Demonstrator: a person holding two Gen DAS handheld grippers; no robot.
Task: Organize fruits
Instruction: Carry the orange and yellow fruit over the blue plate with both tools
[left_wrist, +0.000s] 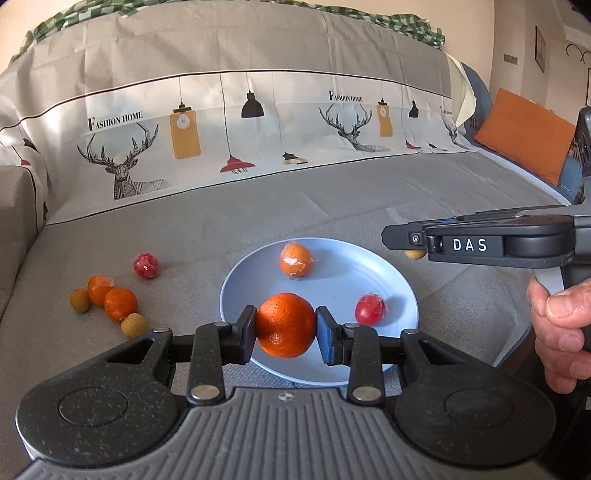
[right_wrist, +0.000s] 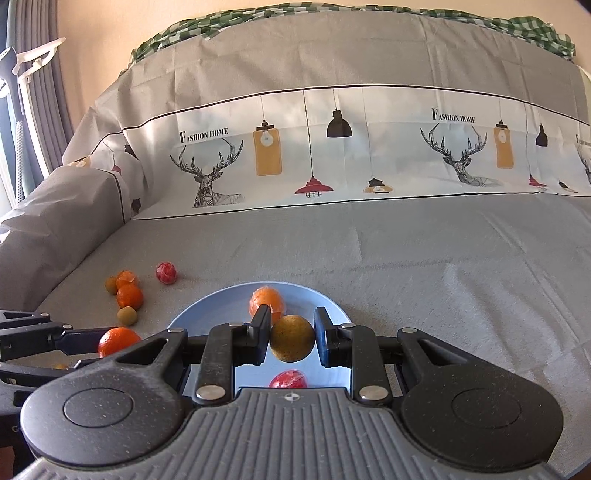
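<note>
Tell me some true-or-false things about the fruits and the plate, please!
1. The left gripper holds an orange. True.
2. The right gripper holds a red fruit. False: it holds a brown longan.
3. The plate is blue. True.
4. The plate is empty. False: a wrapped orange and a red fruit lie on it.
5. Some fruits lie on the sofa cover left of the plate. True.

I've got the plate (left_wrist: 399, 280) right under both sets of fingers (left_wrist: 248, 325), with loose fruit (left_wrist: 120, 303) off to their left on the sofa (left_wrist: 332, 206).
</note>
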